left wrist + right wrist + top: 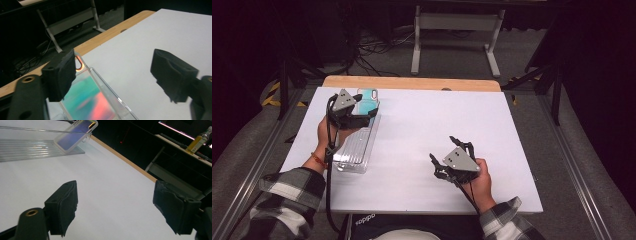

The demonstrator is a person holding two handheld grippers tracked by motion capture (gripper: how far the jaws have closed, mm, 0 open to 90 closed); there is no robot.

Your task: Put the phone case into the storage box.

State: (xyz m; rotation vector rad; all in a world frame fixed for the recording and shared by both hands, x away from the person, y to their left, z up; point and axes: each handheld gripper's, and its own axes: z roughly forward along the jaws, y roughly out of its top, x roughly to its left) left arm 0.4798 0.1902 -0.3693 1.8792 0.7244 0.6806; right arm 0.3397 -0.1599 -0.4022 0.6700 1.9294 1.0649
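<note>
High view shows your left gripper (pixel 362 117) open over the phone case (pixel 368 98) at the clear tray's (pixel 354 150) far end; your right gripper (pixel 451 150) gapes, empty, above bare white table (pixel 422 120).

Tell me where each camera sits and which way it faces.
High view: above the person's side, looking forward and down on the white table; forearms and both claws show.
Left gripper view: on the left claw, facing the phone case and far edge.
Right gripper view: on the right claw, facing across the table.
Shared: all see the case.
</note>
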